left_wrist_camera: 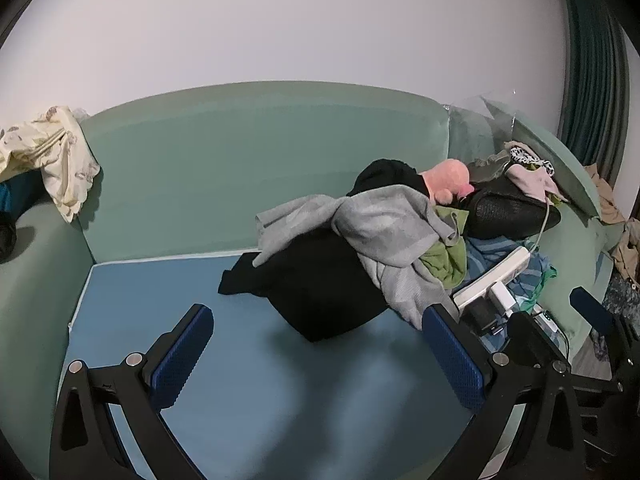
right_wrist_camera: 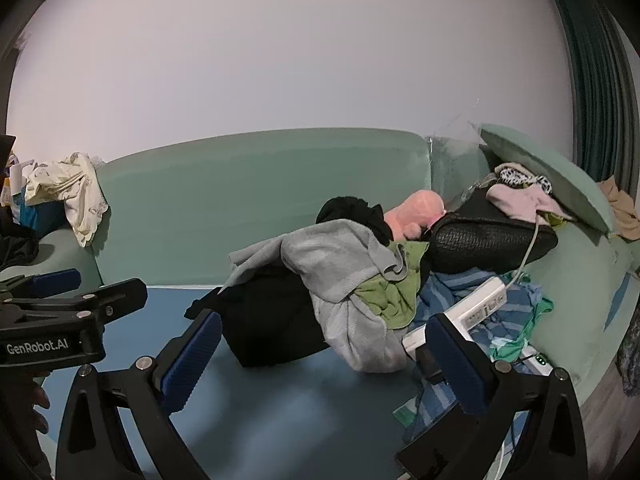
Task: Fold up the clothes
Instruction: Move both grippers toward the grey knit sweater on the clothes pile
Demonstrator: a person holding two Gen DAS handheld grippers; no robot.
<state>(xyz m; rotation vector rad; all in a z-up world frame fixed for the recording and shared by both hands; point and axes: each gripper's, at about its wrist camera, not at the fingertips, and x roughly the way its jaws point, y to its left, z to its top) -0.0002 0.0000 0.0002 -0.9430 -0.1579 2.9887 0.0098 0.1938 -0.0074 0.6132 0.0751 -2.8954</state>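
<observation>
Heaped unfolded against the green sofa back [left_wrist_camera: 248, 168]: a grey garment [left_wrist_camera: 372, 224] draped over a black one [left_wrist_camera: 320, 284], a green piece [left_wrist_camera: 446, 256] tucked under the grey, striped blue cloth [left_wrist_camera: 496, 256] just beside. Hovered over the bare blue seat [left_wrist_camera: 248, 360] in front of that sofa back, both tools: left gripper [left_wrist_camera: 316, 356] with jaws wide apart and empty, right gripper [right_wrist_camera: 320, 364] likewise spread, nothing between the pads. Probably held low and open to close on a hem and drag a garment onto the flat blue patch, judged the likeliest folding ground. Could fit a pile awaiting sorting or a pause between garments. Shown only from the left wrist: the black garment's corner lying flat toward the sofa back. Shown only from the right wrist: the left tool's body and a hand [right_wrist_camera: 38, 400] beneath it, and more striped cloth under a white power strip [right_wrist_camera: 476, 308].
</observation>
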